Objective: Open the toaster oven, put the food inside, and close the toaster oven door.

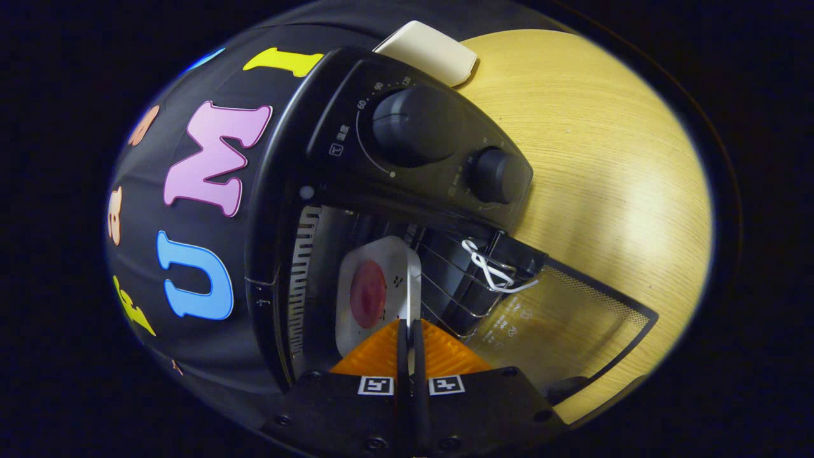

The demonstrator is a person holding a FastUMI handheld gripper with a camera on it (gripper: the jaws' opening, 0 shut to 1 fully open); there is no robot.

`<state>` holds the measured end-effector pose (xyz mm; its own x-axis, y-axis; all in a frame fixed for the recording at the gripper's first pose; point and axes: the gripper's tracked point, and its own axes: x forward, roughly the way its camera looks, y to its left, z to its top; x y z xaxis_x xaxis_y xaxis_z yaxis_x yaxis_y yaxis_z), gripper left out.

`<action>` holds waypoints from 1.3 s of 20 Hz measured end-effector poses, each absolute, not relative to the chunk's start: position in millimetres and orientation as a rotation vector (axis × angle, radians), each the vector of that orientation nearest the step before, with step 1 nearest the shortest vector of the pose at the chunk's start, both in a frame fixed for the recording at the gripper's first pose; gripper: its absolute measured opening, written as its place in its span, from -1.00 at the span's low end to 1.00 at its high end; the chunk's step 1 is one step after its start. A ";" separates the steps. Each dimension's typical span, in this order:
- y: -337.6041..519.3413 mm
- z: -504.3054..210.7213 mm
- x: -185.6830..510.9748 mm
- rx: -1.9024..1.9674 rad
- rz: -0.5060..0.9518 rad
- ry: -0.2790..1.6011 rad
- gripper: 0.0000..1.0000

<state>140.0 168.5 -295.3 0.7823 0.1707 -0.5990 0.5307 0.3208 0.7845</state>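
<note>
The black toaster oven (pixel 299 159) stands open, its glass door (pixel 572 318) folded down flat onto the table. Inside, a white square plate (pixel 388 261) carrying a round red piece of food (pixel 367 294) rests over the wire rack (pixel 448 283). My gripper (pixel 410 331) reaches into the oven's mouth, rolled onto its side. Its orange fingers (pixel 372 353) are pressed nearly together, and the plate's near rim runs into the thin slit between them. The fingers hide the plate's near corner.
Two black knobs (pixel 416 124) (pixel 499 175) sit on the oven's control panel. A white cord loop (pixel 489 270) hangs at the door hinge. A cream-coloured flat object (pixel 429 51) lies behind the oven on the light wooden table (pixel 604 159).
</note>
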 end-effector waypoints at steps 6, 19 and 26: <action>173.1 -285.7 150.3 1.253 -0.230 0.601 -0.75; 187.9 -264.7 97.1 1.117 -0.021 0.724 0.97; 206.1 -252.2 42.9 0.916 0.149 0.817 0.97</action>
<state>42.9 206.1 -252.2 0.6971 0.4426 -0.5640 0.2153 0.6212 0.7535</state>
